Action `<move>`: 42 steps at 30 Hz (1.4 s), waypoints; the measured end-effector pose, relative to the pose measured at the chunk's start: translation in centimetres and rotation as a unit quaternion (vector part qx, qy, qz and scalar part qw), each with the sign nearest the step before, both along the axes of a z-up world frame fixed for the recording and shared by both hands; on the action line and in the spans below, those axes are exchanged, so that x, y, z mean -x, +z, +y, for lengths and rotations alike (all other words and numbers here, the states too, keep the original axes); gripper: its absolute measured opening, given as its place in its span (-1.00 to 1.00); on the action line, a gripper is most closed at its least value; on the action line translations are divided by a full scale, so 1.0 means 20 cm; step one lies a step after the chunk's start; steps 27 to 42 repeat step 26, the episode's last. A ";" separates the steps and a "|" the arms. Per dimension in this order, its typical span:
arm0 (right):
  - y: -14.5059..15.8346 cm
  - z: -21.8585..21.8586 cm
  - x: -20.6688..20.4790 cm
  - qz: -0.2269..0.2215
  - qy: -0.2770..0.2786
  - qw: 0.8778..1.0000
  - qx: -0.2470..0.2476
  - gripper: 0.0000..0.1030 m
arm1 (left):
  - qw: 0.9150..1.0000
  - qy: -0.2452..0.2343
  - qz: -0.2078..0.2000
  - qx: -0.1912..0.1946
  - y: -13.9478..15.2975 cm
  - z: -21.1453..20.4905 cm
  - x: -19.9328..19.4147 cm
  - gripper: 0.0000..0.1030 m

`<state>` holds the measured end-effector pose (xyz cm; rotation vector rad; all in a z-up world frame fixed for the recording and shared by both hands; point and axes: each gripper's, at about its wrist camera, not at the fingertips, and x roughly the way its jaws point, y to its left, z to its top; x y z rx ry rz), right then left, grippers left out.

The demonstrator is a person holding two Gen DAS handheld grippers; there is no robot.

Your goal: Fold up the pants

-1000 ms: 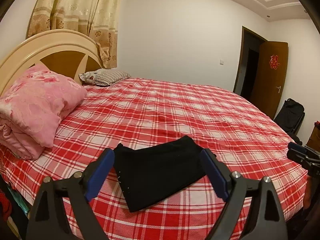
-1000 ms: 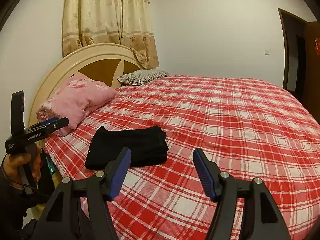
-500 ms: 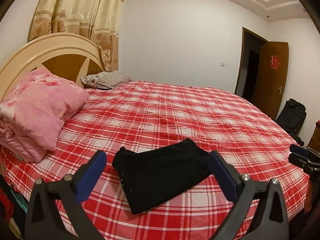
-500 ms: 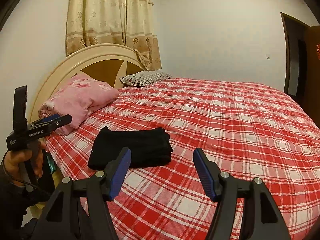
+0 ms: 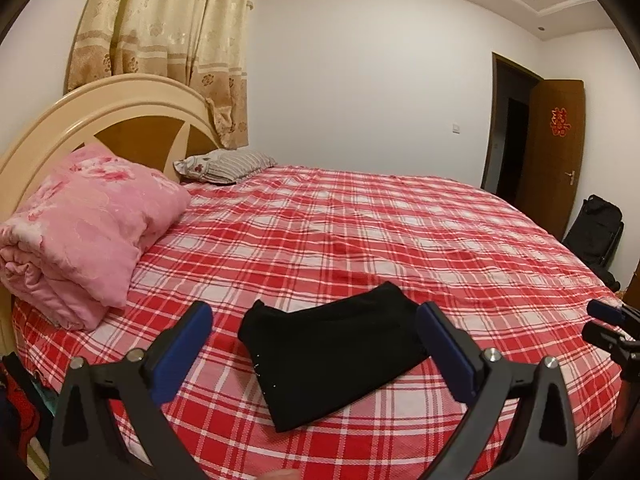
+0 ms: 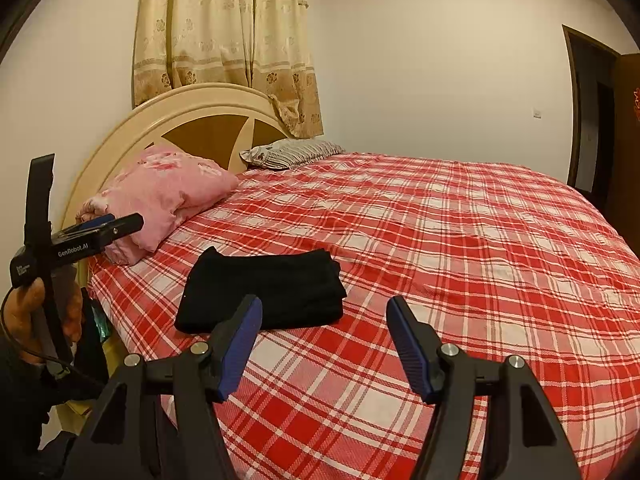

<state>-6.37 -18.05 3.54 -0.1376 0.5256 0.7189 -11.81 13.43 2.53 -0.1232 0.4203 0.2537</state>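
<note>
We see the black pants (image 5: 336,354) lying folded into a compact rectangle on the red plaid bed (image 5: 400,240), near its front edge, well apart from the pink quilt (image 5: 86,226) by the headboard. Our left gripper (image 5: 314,322) hangs above them, spread wide, grasping nothing. Our right gripper (image 6: 324,322) is released too, empty, just beside the pants.

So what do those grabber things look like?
Each gripper is a black frame with silver bolts and two fingers with ribbed blue pads. The left one's side says GenRobot.AI in white, a thin black cable hangs below it, and the arm holding it wears a dark sleeve.
</note>
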 end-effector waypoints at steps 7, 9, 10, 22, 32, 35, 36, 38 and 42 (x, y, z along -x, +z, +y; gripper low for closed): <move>-0.02 0.01 0.01 0.004 0.004 1.000 0.002 0.28 | 1.000 0.011 -0.006 -0.009 0.01 0.00 0.01 1.00; -0.03 0.01 0.02 0.005 0.006 1.000 0.004 0.28 | 1.000 0.014 -0.004 -0.009 0.01 0.01 0.00 1.00; -0.04 0.02 0.02 0.006 0.007 1.000 0.005 0.28 | 1.000 0.015 -0.004 -0.008 0.00 0.01 0.00 1.00; -0.08 0.02 0.02 0.017 0.011 1.000 0.015 0.28 | 1.000 0.018 -0.007 -0.006 -0.02 0.03 0.01 1.00; -0.09 0.01 0.02 0.021 0.008 1.000 0.012 0.28 | 1.000 0.009 -0.005 -0.010 -0.02 0.03 0.00 1.00; -0.09 0.01 0.02 0.021 0.008 1.000 0.012 0.28 | 1.000 0.009 -0.005 -0.010 -0.02 0.03 0.00 1.00; -0.09 0.01 0.02 0.021 0.008 1.000 0.012 0.28 | 1.000 0.009 -0.005 -0.010 -0.02 0.03 0.00 1.00; -0.09 0.01 0.02 0.021 0.008 1.000 0.012 0.28 | 1.000 0.009 -0.005 -0.010 -0.02 0.03 0.00 1.00; -0.09 0.01 0.02 0.021 0.008 1.000 0.012 0.28 | 1.000 0.009 -0.005 -0.010 -0.02 0.03 0.00 1.00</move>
